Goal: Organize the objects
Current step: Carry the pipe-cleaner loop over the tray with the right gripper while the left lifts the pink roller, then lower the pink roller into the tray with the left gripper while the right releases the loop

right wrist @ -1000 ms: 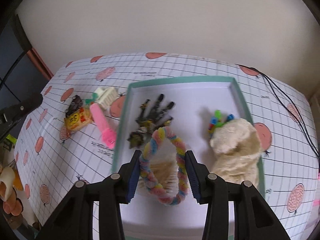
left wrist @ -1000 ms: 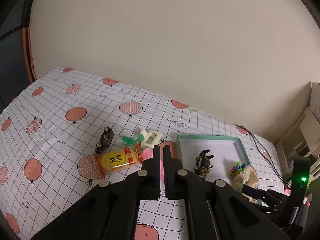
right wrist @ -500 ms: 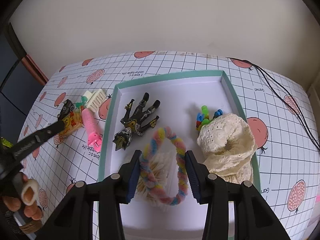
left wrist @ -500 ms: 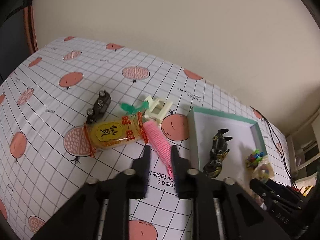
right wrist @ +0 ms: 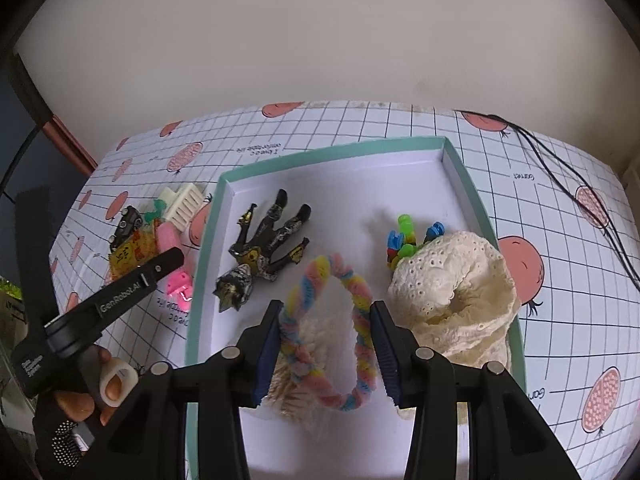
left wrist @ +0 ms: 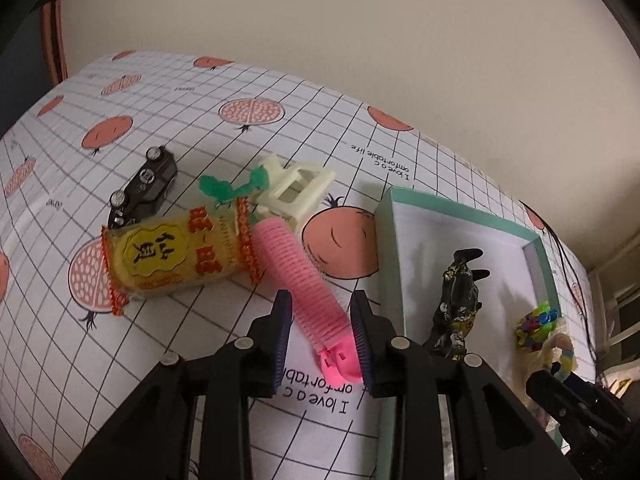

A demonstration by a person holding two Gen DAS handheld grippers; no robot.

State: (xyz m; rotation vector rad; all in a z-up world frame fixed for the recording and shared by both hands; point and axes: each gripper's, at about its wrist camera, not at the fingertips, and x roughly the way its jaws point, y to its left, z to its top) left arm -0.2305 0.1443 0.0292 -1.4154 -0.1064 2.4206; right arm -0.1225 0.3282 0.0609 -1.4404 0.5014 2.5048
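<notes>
A pink hair roller (left wrist: pixel 304 280) lies on the gridded tablecloth just left of the teal box (left wrist: pixel 456 210). My left gripper (left wrist: pixel 320 328) is open, one finger on each side of the roller's near end, neither pad clearly touching it. Over the near part of the box (right wrist: pixel 332 152), my right gripper (right wrist: pixel 326 340) is shut on a pastel braided ring (right wrist: pixel 340 280). In the box lie a black figure (right wrist: pixel 264 248), coloured beads (right wrist: pixel 408 236) and a cream lace scrunchie (right wrist: pixel 452 292). A fuzzy cream item sits under the ring, mostly hidden.
A yellow snack packet (left wrist: pixel 176 256), a black toy car (left wrist: pixel 144 190), a cream claw clip (left wrist: pixel 296 192) and a green piece (left wrist: pixel 224 188) crowd the roller's far end. Black cables (right wrist: pixel 580 184) trail over the table's right side. A wall stands close behind.
My left gripper has opened from shut and come forward and down, so its fingers now straddle the pink roller. My right gripper keeps the braided ring and has drifted slightly over the box.
</notes>
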